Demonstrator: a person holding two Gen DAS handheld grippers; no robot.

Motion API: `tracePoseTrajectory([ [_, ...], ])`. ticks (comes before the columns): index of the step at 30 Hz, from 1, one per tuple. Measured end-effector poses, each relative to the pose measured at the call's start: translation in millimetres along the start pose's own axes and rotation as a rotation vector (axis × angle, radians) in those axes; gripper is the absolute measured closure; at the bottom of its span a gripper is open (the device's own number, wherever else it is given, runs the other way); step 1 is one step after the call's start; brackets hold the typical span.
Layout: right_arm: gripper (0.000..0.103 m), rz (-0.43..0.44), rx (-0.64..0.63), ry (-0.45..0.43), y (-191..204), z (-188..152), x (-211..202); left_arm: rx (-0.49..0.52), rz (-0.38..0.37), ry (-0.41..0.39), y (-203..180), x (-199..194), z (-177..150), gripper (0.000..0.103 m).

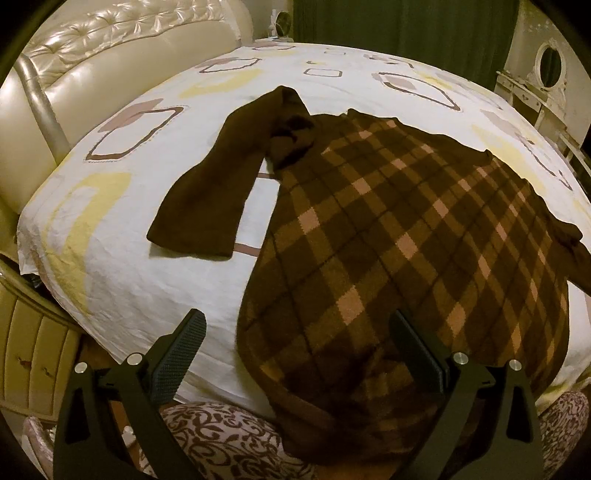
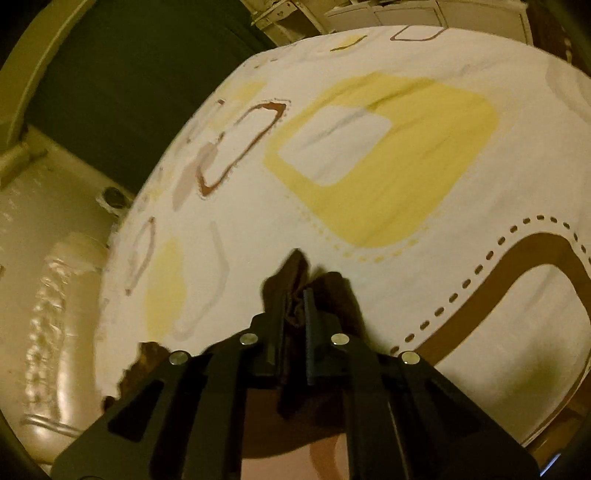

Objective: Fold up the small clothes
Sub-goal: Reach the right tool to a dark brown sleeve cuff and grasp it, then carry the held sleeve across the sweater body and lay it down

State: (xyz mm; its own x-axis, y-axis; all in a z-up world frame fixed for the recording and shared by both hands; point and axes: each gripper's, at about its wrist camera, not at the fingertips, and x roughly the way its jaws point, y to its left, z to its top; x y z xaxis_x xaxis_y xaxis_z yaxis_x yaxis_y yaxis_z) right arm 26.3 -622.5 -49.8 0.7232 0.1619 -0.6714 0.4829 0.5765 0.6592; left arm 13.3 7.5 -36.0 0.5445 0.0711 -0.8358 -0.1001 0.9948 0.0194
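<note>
A brown plaid sweater (image 1: 406, 236) lies spread on the bed, its plain brown sleeve (image 1: 218, 188) stretched out to the left. My left gripper (image 1: 295, 332) is open and empty, hovering over the sweater's lower hem near the bed's front edge. My right gripper (image 2: 295, 295) is shut on a bunched fold of brown fabric (image 2: 295, 273) of the sweater and holds it above the sheet. More brown cloth hangs below that gripper (image 2: 147, 354).
The bed has a white sheet (image 1: 140, 273) with yellow and brown squares. A cream tufted headboard (image 1: 92, 62) stands at the left. Green curtains (image 1: 406, 26) and a white dresser with an oval mirror (image 1: 546, 70) stand behind the bed.
</note>
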Motion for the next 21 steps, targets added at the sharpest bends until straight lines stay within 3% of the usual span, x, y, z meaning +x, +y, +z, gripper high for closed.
tracePoseTrajectory([
  [6, 0.095, 0.196, -0.006, -0.009, 35, -6, -32, 0.016, -0.016, -0.019, -1, -7, 3, 0.004],
  [11, 0.096, 0.336, -0.113, 0.021, 116, -30, -41, 0.030, -0.030, -0.034, -1, -12, 7, 0.004],
  [16, 0.096, 0.439, -0.217, 0.102, 203, -73, -20, 0.020, -0.049, -0.057, 6, -20, 10, 0.004],
  [21, 0.096, 0.487, -0.284, 0.220, 279, -132, 32, -0.005, -0.066, -0.069, 18, -23, 16, 0.004],
])
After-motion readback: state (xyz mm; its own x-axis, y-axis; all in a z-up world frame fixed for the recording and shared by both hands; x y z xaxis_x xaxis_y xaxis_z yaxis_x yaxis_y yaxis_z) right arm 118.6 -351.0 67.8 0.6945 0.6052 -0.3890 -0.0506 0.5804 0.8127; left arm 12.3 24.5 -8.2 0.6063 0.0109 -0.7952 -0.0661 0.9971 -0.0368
